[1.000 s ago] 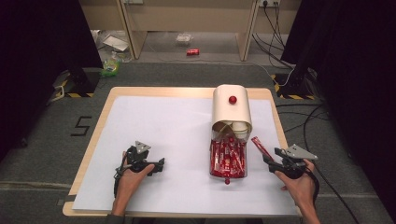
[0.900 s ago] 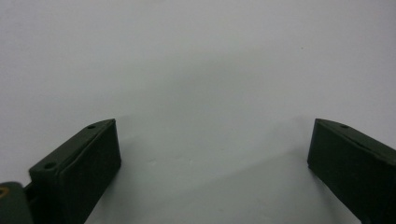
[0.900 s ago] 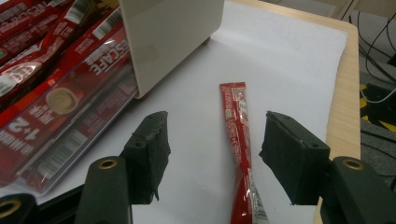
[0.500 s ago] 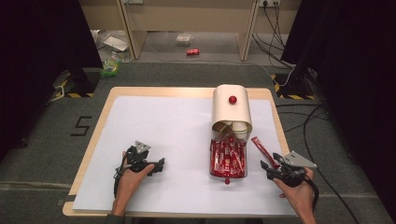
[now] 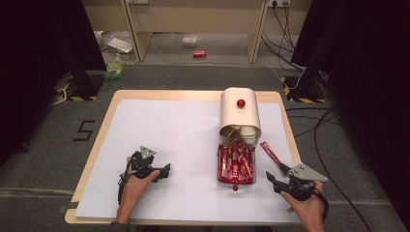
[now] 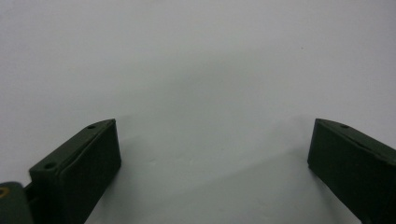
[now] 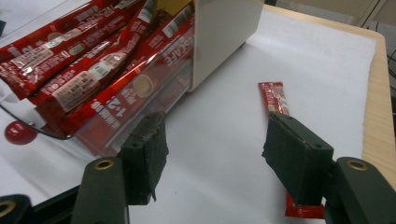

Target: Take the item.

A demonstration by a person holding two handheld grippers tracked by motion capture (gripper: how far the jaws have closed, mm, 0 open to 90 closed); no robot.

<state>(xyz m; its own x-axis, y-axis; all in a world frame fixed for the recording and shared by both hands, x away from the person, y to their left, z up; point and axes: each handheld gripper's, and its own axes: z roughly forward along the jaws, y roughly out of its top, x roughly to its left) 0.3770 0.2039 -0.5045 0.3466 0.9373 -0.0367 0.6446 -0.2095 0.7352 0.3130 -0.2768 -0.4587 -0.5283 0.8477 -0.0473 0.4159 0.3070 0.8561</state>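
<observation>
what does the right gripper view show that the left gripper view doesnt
Right gripper view: red stick sachets piled in a clear drawer with a red knob, a cream box behind it, and a loose red sachet lying partly behind one jaw of the open right hand-held gripper. Left gripper view: the open left hand-held gripper above bare sheet. Both: white table sheet, black jaws apart.

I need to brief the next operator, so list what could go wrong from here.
1. The loose red sachet lies flat on the white sheet, partly behind the open right gripper; a flat packet may slide rather than lift.
2. It lies near the table's right edge, so a push could send it off.
3. The clear drawer full of sachets stands pulled out of the cream box, close to the right gripper; a sideways move could knock it.
</observation>
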